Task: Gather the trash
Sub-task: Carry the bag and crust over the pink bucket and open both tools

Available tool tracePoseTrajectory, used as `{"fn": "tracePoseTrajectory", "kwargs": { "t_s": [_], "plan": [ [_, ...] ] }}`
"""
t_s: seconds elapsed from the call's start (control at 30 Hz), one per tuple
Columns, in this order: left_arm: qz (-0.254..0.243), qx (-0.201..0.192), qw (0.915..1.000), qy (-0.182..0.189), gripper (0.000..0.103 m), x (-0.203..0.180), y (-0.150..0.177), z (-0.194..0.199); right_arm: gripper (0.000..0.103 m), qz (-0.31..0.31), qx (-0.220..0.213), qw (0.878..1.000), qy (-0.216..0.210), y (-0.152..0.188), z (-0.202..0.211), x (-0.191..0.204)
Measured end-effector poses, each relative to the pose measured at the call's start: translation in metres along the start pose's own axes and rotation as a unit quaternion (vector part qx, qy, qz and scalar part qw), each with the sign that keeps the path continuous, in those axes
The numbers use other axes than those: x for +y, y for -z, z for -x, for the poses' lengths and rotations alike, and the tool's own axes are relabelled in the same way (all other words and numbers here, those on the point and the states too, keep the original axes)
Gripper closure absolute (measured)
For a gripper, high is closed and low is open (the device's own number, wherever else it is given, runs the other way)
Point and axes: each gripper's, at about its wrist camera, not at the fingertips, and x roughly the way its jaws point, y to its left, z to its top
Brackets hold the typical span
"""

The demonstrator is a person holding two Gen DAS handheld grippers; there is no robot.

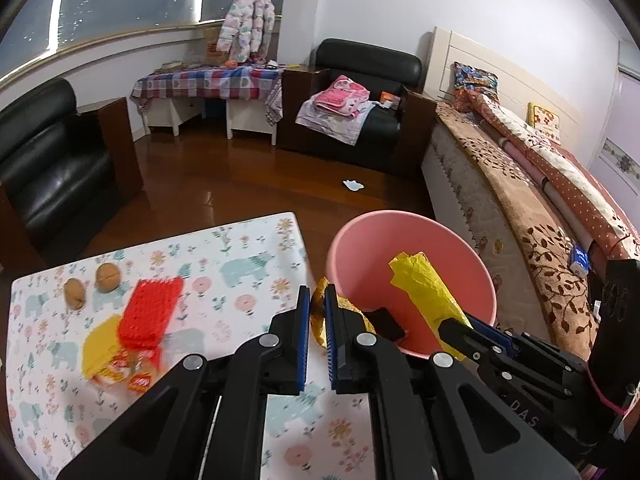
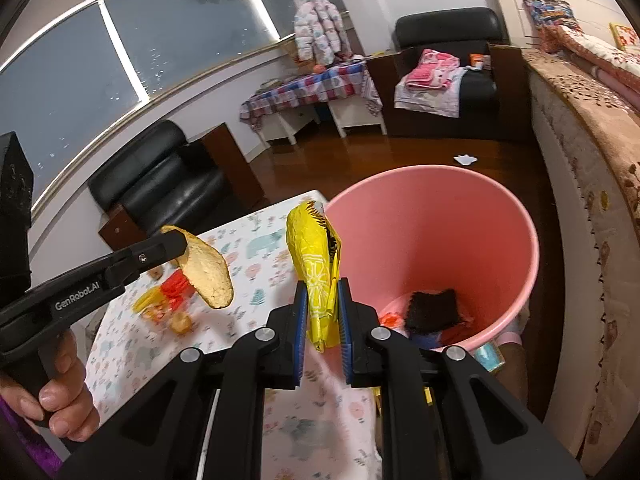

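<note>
A pink bin (image 1: 412, 236) (image 2: 500, 220) stands on the floor beside the floral table (image 1: 248, 256). My left gripper (image 1: 317, 304) (image 2: 176, 246) is shut on a tan curved peel (image 1: 320, 314) (image 2: 206, 274), held over the table's edge just left of the bin's rim. My right gripper (image 2: 322, 292) (image 1: 452, 326) is shut on a crumpled yellow wrapper (image 2: 316, 264) (image 1: 424, 288), which hangs above the near rim of the bin. A black piece (image 2: 432, 306) and some red scraps lie at the bin's bottom.
On the table lie two walnuts (image 1: 108, 276), a red studded block (image 1: 150, 312) and a yellow item with snack wrappers (image 1: 108, 356). A bed (image 1: 520, 220) runs close along the right of the bin. A white scrap (image 1: 352, 185) lies on the wooden floor. A hand (image 2: 60, 400) grips the left tool.
</note>
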Motion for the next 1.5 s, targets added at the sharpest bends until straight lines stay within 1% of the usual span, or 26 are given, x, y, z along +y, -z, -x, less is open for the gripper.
{"fn": "tracePoseTrajectory", "kwargs": {
  "t_s": [0.1, 0.3, 0.43, 0.67, 0.9, 0.93, 1.0, 1.07, 1.1, 1.3, 1.33, 1.43, 1.5],
  "plan": [
    [-0.007, 0.002, 1.0, 0.007, 0.096, -0.009, -0.004, -0.01, 0.088, -0.008, -0.002, 1.0, 0.011, -0.003, -0.004, -0.009],
    [-0.01, 0.006, 0.9994, 0.033, 0.096, -0.021, -0.009, -0.029, 0.088, -0.027, 0.002, 0.999, 0.03, -0.007, -0.012, -0.029],
    [-0.009, 0.018, 0.9989, 0.043, 0.096, -0.029, -0.011, -0.045, 0.088, -0.04, 0.009, 0.998, 0.039, -0.006, -0.019, -0.043],
    [-0.011, 0.041, 0.9979, 0.049, 0.096, -0.038, -0.008, -0.071, 0.088, -0.05, 0.017, 0.997, 0.047, -0.002, -0.027, -0.055],
    [-0.013, 0.051, 0.9972, 0.053, 0.096, -0.043, -0.004, -0.08, 0.088, -0.058, 0.023, 0.997, 0.053, 0.0, -0.03, -0.059],
    [-0.014, 0.052, 0.9971, 0.054, 0.094, -0.043, -0.004, -0.08, 0.088, -0.058, 0.023, 0.997, 0.054, 0.001, -0.03, -0.058],
    [-0.013, 0.051, 0.9971, 0.055, 0.086, -0.044, -0.003, -0.079, 0.088, -0.059, 0.024, 0.996, 0.055, 0.001, -0.031, -0.058],
    [-0.01, 0.046, 0.9975, 0.054, 0.073, -0.044, -0.004, -0.076, 0.088, -0.06, 0.025, 0.996, 0.055, 0.001, -0.031, -0.057],
    [-0.009, 0.044, 0.9977, 0.052, 0.071, -0.043, -0.004, -0.075, 0.088, -0.06, 0.025, 0.996, 0.055, 0.001, -0.031, -0.057],
    [-0.005, 0.039, 0.9981, 0.048, 0.068, -0.04, -0.003, -0.068, 0.088, -0.056, 0.022, 0.997, 0.056, -0.002, -0.029, -0.054],
    [-0.004, 0.039, 0.9981, 0.048, 0.068, -0.039, -0.002, -0.066, 0.086, -0.057, 0.019, 0.997, 0.055, -0.002, -0.028, -0.054],
    [-0.002, 0.038, 0.9981, 0.048, 0.067, -0.036, 0.001, -0.06, 0.075, -0.061, 0.01, 0.997, 0.052, -0.003, -0.023, -0.053],
    [0.0, 0.036, 0.9982, 0.049, 0.067, -0.034, 0.003, -0.055, 0.072, -0.061, 0.006, 0.997, 0.053, -0.005, -0.019, -0.052]
  ]
}}
